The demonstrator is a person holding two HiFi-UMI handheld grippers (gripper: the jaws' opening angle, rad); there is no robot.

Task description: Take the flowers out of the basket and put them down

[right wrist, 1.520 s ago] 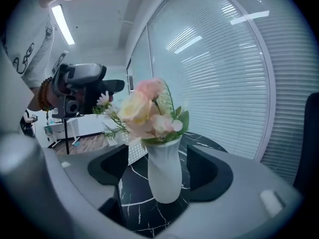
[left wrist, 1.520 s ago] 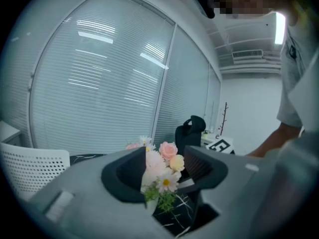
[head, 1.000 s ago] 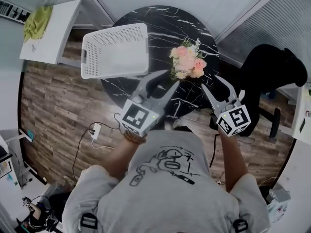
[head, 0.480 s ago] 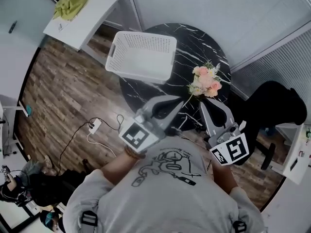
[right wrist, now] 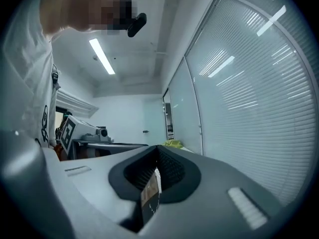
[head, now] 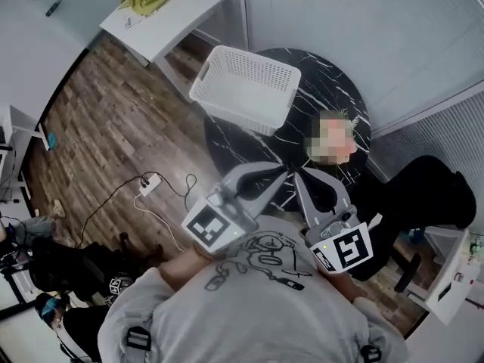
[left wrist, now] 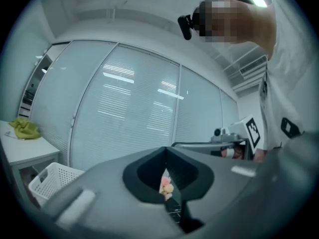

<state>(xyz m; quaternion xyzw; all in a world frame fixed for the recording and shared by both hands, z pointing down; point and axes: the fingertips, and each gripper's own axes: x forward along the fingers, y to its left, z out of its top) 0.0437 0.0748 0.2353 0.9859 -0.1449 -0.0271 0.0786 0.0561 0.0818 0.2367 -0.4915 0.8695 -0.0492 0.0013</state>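
Both tools are clamped shut on nothing: my left gripper [head: 285, 175] sits tip to tip beside my right gripper [head: 297, 173], whose jaws have just closed. Ahead of them, the perforated white plastic basket [head: 246, 89] stands on the round, veined black marble table [head: 327, 74]. Only the left gripper view catches the soft pink flowers [left wrist: 166, 185], out of the basket and just past its ribbed jaws.

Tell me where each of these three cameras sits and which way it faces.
Head view: on the person's head, looking steeply down at the black table, white basket, left gripper and right gripper; the grey shirt fills the bottom.
Left gripper view: rides the left gripper, looking level along its shut jaws toward the glass wall; shirt at right.
Right gripper view: rides the right gripper, level along its shut jaws; shirt at left.
Shared: head and left gripper views both show the white basket.
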